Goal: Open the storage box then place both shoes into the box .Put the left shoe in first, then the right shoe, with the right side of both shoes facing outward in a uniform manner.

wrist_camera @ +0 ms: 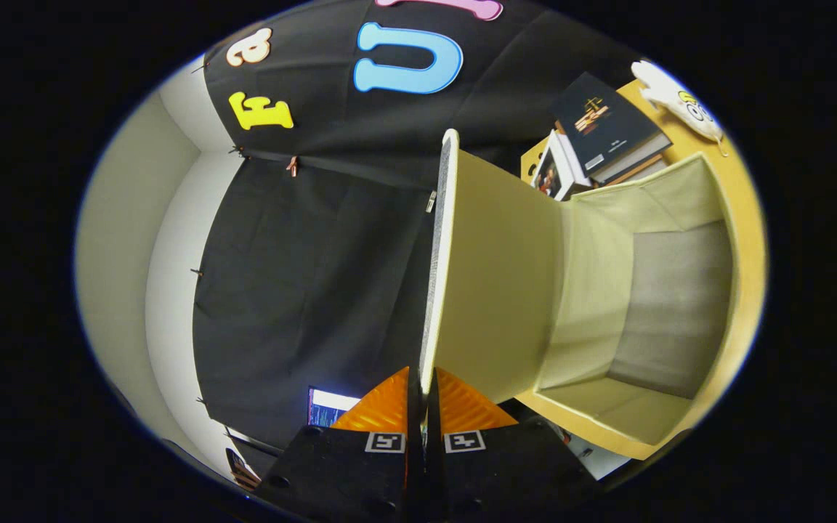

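Gripper view: tool (423,396) clamping box lid (495,276)

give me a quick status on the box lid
Gripper fingers pinched on lid edge. Lid swung up, storage box open. Books beyond the box, not blocking.

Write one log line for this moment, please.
stage: opening box | fingers: shut on lid edge | storage box: open, empty

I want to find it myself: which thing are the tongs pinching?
Start at the big pale fabric storage box, which stands open. The flap swung out from its mouth is the lid, and its thin edge runs straight down between the orange fingers of the tongs, which are shut on it. Unlike the books beyond, it is plain cream cloth.
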Motion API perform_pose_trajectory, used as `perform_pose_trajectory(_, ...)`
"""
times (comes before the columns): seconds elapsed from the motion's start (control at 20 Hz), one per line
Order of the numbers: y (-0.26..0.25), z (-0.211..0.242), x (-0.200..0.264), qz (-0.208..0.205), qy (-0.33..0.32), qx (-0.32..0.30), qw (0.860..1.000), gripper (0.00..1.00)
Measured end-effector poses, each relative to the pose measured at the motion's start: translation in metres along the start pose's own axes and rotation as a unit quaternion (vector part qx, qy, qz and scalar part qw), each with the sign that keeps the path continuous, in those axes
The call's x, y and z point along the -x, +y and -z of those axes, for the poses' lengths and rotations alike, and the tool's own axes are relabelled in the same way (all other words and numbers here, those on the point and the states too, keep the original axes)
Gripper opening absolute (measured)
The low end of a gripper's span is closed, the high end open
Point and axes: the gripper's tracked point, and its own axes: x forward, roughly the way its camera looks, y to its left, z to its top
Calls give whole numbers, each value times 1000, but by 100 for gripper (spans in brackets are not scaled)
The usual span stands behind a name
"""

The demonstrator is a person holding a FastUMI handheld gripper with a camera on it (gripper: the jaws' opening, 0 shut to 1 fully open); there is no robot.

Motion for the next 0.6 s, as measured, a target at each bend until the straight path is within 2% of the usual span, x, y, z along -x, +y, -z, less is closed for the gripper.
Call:
perform_pose_trajectory(0.2, 12, 16, -48, 7, 11, 17, 1000, 5)
perform_pose_trajectory(0.6, -3, 29, -131, 57, 19, 78, 995, 5)
